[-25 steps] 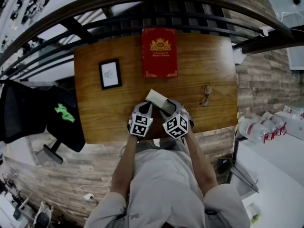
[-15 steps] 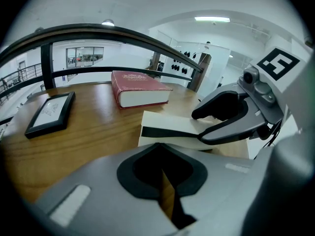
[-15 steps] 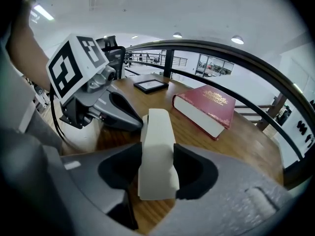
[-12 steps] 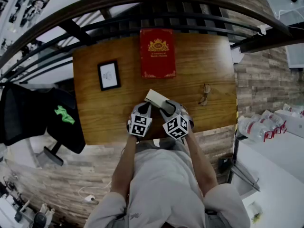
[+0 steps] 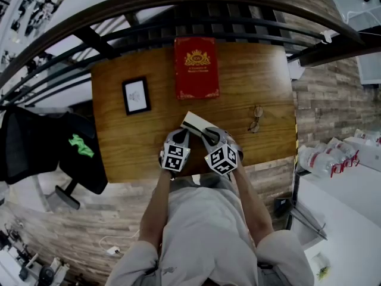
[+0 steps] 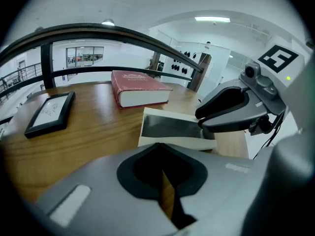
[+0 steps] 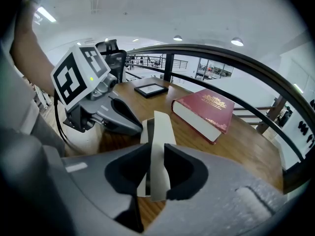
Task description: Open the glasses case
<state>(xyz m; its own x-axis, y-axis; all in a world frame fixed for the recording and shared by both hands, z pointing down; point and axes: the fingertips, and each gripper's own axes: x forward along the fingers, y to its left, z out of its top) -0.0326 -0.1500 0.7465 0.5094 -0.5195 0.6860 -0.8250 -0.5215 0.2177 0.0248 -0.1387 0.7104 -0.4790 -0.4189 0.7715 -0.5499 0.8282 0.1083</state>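
Observation:
The glasses case (image 5: 193,122) is a cream box with a dark panel, lying near the front edge of the wooden table (image 5: 119,142). My right gripper (image 5: 210,135) is at its right end. Its jaws are closing, and in the right gripper view the pads of my right gripper (image 7: 153,176) press both sides of the case's (image 7: 158,132) cream edge. My left gripper (image 5: 181,137) sits at the case's left end. In the left gripper view my left gripper (image 6: 164,171) looks shut with nothing between its jaws, and the case (image 6: 172,129) lies just beyond them.
A red book (image 5: 197,68) lies at the table's back. A black picture frame (image 5: 136,95) is to the left and a pair of glasses (image 5: 257,119) to the right. A dark railing (image 5: 178,16) curves behind the table. Water bottles (image 5: 324,158) lie off to the right.
The right gripper's jaws have narrowed onto the case's right end. Both hands have stayed where they were.

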